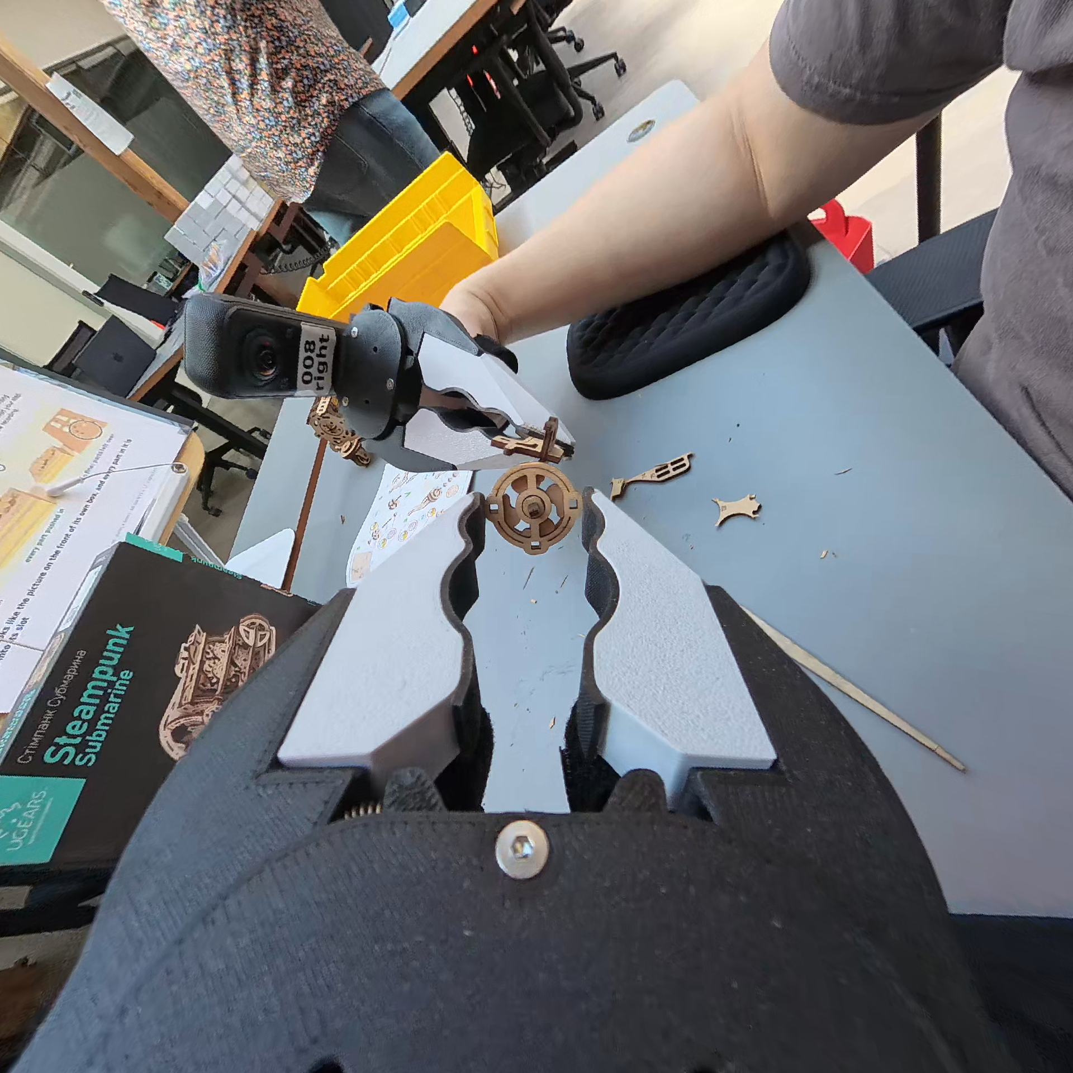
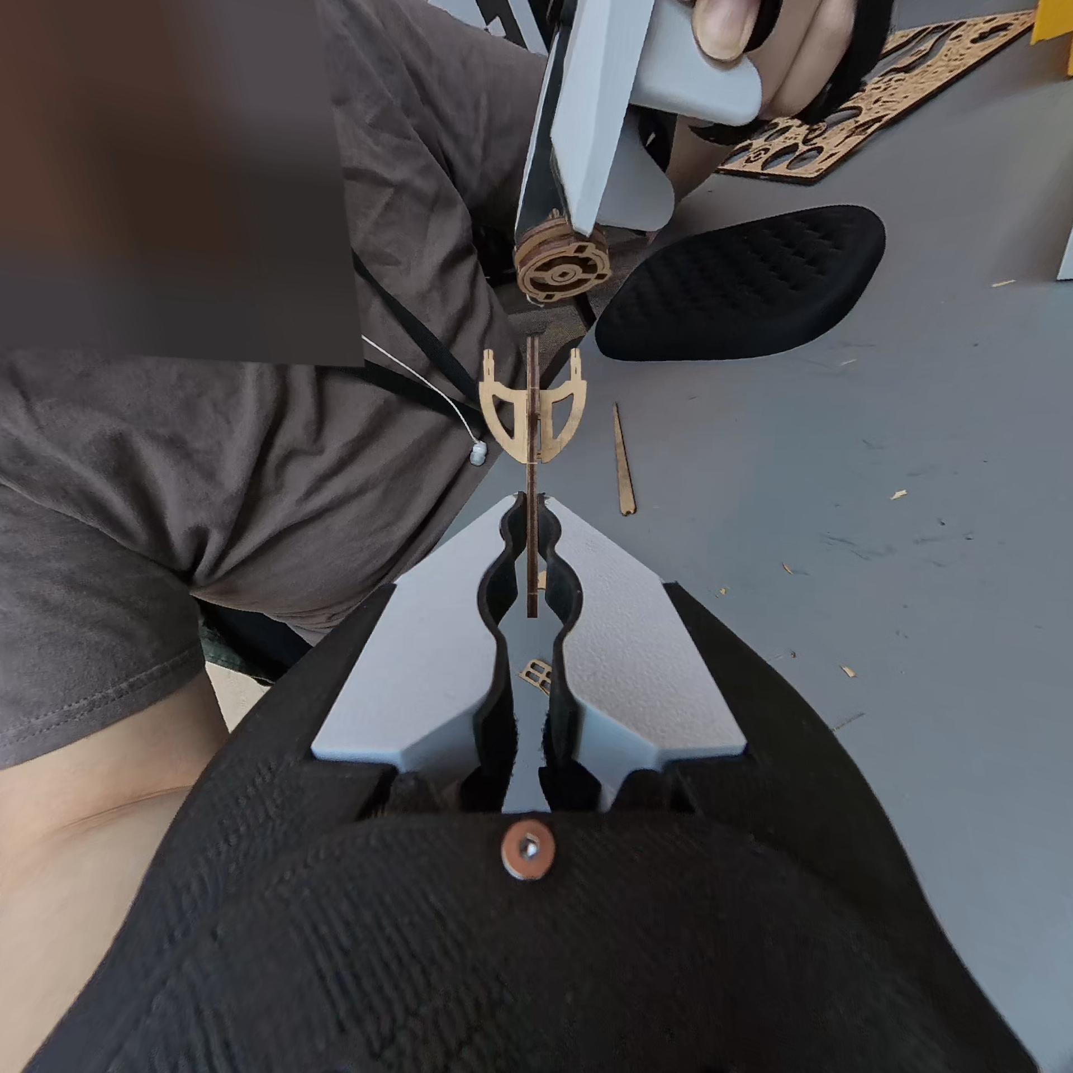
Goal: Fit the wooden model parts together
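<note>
My left gripper (image 1: 531, 500) is shut on a round wooden wheel (image 1: 533, 511) with a square hub, held by its rim between the fingertips above the grey table (image 1: 842, 522). In the right wrist view the left gripper (image 2: 558, 227) comes down from the top with the wheel (image 2: 560, 264). My right gripper (image 2: 531, 500) is shut on a thin flat wooden strip that carries a forked fin part (image 2: 531, 406), its prongs pointing toward the wheel a short way off. In the left wrist view the right gripper (image 1: 556, 447) holds this fin part (image 1: 531, 444) just above the wheel.
Loose wooden parts (image 1: 653, 473) (image 1: 736, 510) and a thin stick (image 1: 853, 691) lie on the table. A black wrist pad (image 1: 685, 325), yellow bins (image 1: 418, 232), the kit box (image 1: 116, 697), a part-built model (image 1: 337, 432) and a cut-out wooden sheet (image 2: 871, 104) surround the work spot. The gap from one gripper's tips to the other's is roughly 7 cm.
</note>
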Tool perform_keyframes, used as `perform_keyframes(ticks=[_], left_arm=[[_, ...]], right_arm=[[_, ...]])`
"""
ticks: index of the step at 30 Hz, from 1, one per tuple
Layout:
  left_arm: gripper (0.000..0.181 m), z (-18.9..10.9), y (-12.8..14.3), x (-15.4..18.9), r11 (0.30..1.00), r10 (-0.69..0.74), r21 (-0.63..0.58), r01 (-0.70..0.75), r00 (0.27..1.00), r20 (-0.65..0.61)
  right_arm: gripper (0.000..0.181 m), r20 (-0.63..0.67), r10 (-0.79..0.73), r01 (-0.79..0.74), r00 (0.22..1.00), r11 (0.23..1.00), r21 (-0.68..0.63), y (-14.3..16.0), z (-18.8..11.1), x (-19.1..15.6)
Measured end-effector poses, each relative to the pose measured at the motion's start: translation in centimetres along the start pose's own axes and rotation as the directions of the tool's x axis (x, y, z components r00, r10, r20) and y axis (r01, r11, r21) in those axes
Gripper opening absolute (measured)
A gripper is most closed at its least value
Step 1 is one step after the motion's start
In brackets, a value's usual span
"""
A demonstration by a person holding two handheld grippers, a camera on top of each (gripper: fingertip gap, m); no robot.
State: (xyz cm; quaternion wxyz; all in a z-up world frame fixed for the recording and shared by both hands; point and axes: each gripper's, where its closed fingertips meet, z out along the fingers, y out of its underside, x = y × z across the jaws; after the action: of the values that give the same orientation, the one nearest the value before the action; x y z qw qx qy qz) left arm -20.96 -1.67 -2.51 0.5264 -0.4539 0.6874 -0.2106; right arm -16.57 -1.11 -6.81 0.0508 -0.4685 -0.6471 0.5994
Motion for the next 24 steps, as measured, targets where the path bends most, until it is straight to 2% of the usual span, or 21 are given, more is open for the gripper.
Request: perform_keyframes(ticks=[6,11,19,24], left_arm=[[0.031,-1.0,-1.8,-0.1,0.987,-0.088,0.133,0.092,0.996,-0.031],[0.031,-1.9,-3.6,-0.6,0.949,-0.163,0.258,0.181,0.983,-0.090],[0.031,-2.4,-5.5,-0.8,0.885,-0.221,0.370,0.283,0.954,-0.200],[0.031,-3.1,-6.4,-1.4,0.831,-0.257,0.435,0.347,0.932,-0.254]], right_arm=[[0.000,0.089,-0.013,0.008,0.996,0.998,0.060,-1.4,0.4,-1.1],[0.000,0.180,-0.028,0.008,0.983,0.994,0.112,-2.9,1.1,-2.5],[0.000,0.282,-0.018,-0.026,0.959,0.988,0.150,-4.6,1.9,-4.6],[0.000,0.294,0.010,-0.058,0.956,0.986,0.155,-5.6,2.4,-5.1]])
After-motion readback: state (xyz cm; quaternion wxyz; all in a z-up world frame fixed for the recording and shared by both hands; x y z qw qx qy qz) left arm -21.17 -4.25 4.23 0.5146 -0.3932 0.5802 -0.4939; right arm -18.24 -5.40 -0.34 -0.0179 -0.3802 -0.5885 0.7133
